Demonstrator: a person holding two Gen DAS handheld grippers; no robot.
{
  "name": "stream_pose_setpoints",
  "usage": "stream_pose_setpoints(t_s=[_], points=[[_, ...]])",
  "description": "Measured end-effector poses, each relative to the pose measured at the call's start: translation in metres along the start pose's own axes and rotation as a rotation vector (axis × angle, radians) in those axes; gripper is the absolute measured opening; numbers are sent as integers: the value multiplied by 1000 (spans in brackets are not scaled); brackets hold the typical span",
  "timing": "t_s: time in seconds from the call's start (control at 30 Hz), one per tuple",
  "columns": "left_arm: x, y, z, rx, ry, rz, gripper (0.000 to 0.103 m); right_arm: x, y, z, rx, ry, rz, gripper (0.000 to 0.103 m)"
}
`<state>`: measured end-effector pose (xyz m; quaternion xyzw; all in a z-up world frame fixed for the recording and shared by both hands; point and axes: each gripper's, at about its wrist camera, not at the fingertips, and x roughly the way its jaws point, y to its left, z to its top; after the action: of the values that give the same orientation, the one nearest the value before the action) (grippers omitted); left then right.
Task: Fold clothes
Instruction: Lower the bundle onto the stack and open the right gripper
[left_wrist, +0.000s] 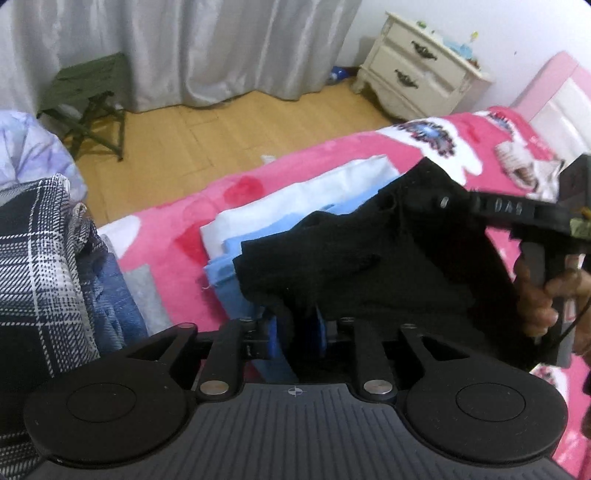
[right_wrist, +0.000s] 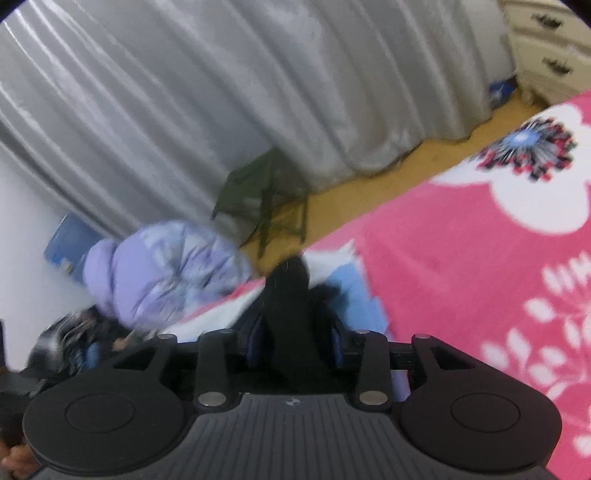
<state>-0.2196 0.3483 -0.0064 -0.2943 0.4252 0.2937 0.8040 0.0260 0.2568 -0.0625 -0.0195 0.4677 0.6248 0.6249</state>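
1. Two grippers, left gripper (left_wrist: 295, 325) and right gripper (right_wrist: 291, 339), flank a black garment (left_wrist: 369, 251) atop folded clothes (left_wrist: 258, 221); jaws apparently parted.
2. Risk: slack cloth slumps, spoiling the fold.

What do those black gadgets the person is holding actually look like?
Each gripper is matte black plastic: a ribbed body, two round discs at the sides, silver pivot pins, linkage bars and blue finger pads. The right gripper looks the same. Seen from the left wrist, it has a pistol handle, embossed lettering and a thin cable.
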Motion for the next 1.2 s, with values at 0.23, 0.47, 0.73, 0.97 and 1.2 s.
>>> stream_pose_setpoints(t_s=[0.23, 0.47, 0.73, 0.97, 1.2], points=[[-9, 2, 3, -33, -80, 44, 31, -33, -20, 0, 95, -179, -25, 43], [-32, 14, 9, -146, -182, 45, 31, -80, -2, -3, -76, -201, -70, 42], [-74, -5, 1, -30, -430, 165, 44, -72, 64, -30, -448, 9, -21, 34], [-16, -45, -18, 122, -99, -50, 44, 0, 71, -27, -472, 95, -118, 23], [18, -47, -12, 131, 27, 27, 43, -43, 25, 19, -225, -122, -256, 26]])
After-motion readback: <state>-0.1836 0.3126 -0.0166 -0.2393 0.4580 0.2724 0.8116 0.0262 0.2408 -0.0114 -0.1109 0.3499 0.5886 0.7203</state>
